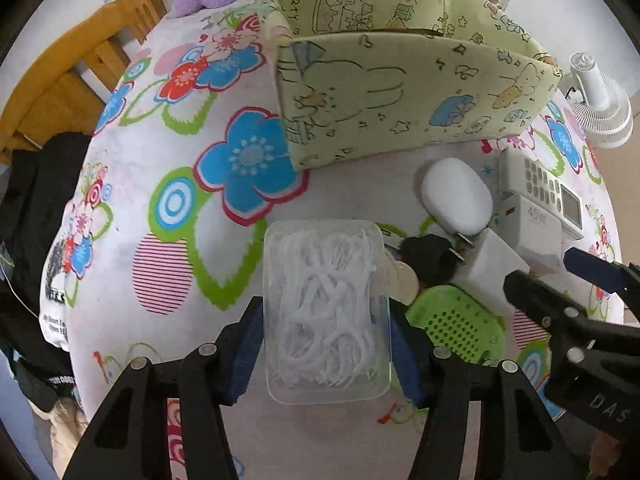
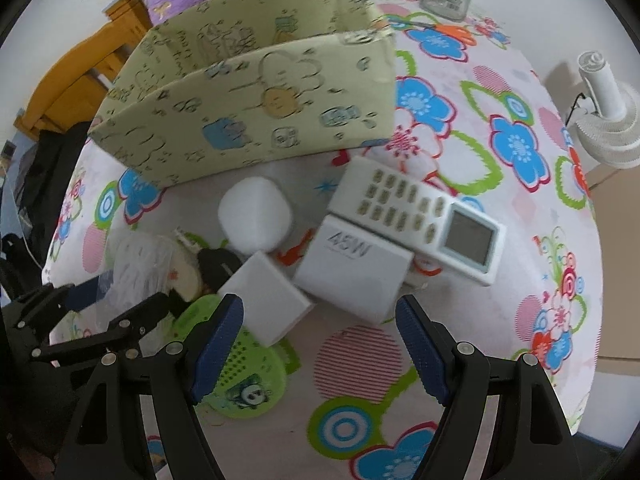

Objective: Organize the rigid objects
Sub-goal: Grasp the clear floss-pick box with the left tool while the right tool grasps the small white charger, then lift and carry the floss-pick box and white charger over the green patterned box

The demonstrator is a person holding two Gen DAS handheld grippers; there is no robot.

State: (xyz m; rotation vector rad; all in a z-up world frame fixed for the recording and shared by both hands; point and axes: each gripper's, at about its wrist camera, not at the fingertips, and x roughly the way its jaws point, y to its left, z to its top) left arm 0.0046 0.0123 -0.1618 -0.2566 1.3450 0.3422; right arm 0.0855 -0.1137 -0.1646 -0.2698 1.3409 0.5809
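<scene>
1. The left tongs (image 1: 326, 344) point steeply down, and their blue pads sit against both long sides of a clear plastic box (image 1: 327, 312) of white floss picks, pinching it.
2. That box lies on the flowered worktop (image 1: 192, 200), at the near left of a cluster of small things.
3. The right tongs (image 2: 320, 344) are spread wide with nothing between the pads, above the cluster's right part.
4. Between and just beyond their pads lie a small white square block (image 2: 266, 300) and a white charger marked 45W (image 2: 354, 268), touching at a corner.
5. A white remote control (image 2: 416, 216) lies just beyond the charger, touching it.
6. A white oval case (image 2: 254, 216) lies farther back, near a pale green printed storage box (image 2: 248, 112) with an open top.
7. A green perforated disc (image 2: 244, 376) lies near the right tongs' left pad, and a black item (image 2: 218, 266) lies beyond it.
8. A white fan (image 2: 604, 112) stands off to the far right.
</scene>
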